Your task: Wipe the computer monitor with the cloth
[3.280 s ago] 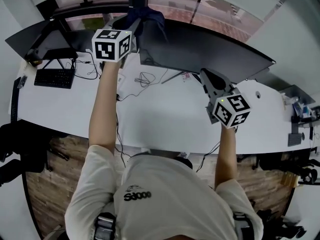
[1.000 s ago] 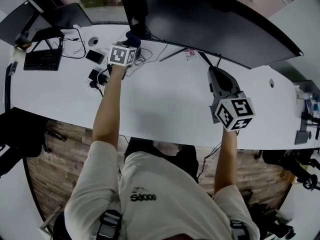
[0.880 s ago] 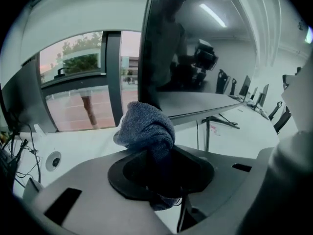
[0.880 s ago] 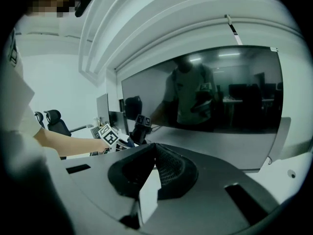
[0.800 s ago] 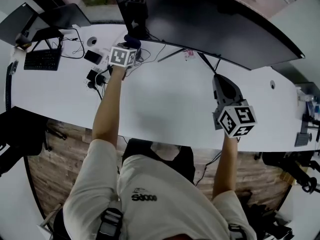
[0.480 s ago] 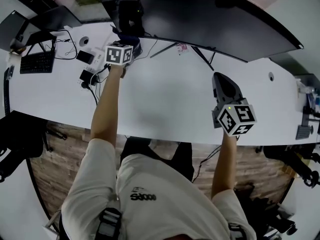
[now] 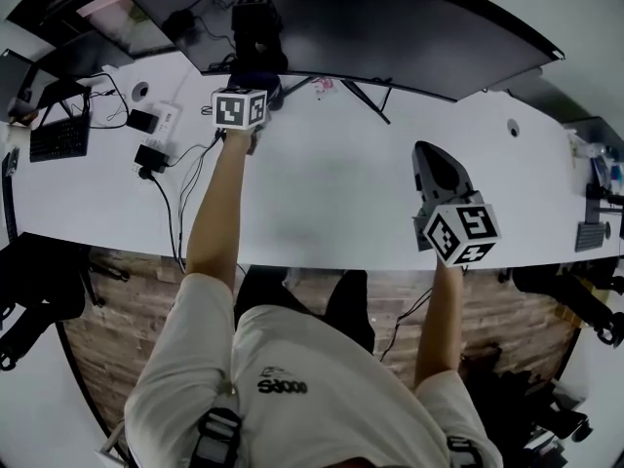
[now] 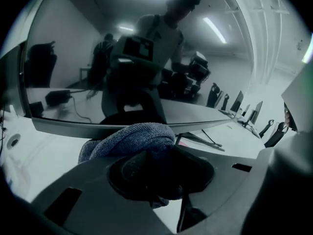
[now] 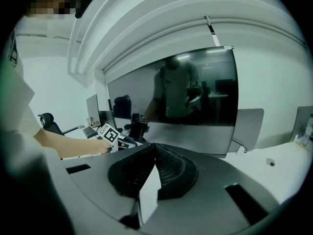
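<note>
The wide dark monitor [image 7: 390,22] stands along the back of the white desk [image 7: 322,198]. In the head view my left gripper [image 7: 257,94] is at the monitor's lower edge, next to its stand [image 7: 255,27], shut on a bunched dark blue cloth [image 7: 268,88]. The left gripper view shows the cloth [image 8: 132,138] bulging out of the jaws of the left gripper [image 8: 156,173], right under the screen's [image 8: 98,82] bottom rim. My right gripper [image 7: 436,164] hovers over the desk's right half, away from the screen, jaws together and holding nothing. In the right gripper view the right gripper [image 9: 155,153] faces the monitor [image 9: 186,97].
A keyboard [image 7: 58,136], a power adapter [image 7: 151,156] and loose cables [image 7: 190,174] lie at the desk's left. The stand's thin legs [image 7: 366,100] splay onto the desk under the screen. Small items [image 7: 593,224] sit at the far right end. The wooden floor [image 7: 136,330] lies below.
My left gripper has come down with the cloth from the monitor's upper part to its lower edge by the stand. The right gripper has kept its place over the desk.
</note>
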Demonstrator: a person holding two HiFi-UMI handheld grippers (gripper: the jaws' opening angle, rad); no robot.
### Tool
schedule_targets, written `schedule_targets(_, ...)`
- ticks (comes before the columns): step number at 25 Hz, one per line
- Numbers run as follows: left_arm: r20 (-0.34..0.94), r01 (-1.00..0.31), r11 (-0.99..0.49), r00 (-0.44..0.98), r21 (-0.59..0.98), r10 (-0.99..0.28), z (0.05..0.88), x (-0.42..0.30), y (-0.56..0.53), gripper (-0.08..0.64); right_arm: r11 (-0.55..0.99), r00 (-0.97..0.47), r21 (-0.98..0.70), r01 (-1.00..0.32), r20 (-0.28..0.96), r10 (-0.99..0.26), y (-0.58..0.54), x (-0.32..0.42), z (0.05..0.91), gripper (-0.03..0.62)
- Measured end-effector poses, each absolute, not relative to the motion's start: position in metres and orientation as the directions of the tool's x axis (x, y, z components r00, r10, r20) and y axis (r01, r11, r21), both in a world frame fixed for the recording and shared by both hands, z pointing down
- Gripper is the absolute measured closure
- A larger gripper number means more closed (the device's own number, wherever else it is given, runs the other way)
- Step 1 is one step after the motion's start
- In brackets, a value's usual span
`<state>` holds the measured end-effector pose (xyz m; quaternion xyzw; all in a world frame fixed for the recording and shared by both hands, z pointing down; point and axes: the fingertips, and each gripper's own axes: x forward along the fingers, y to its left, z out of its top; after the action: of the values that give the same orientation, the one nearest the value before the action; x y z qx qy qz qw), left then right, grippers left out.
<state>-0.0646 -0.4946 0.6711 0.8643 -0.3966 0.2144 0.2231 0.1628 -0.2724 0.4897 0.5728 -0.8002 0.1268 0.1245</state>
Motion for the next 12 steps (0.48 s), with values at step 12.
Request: schedule_targets(12,0.540,-0.776,-0.586,0.604,0.232,-0.586,0.665,0.048,-0.465,0.433,0.278,-0.287,-0.075,-0.958,0.347,-0.893,-0.231,0.261,0.492,0.586)
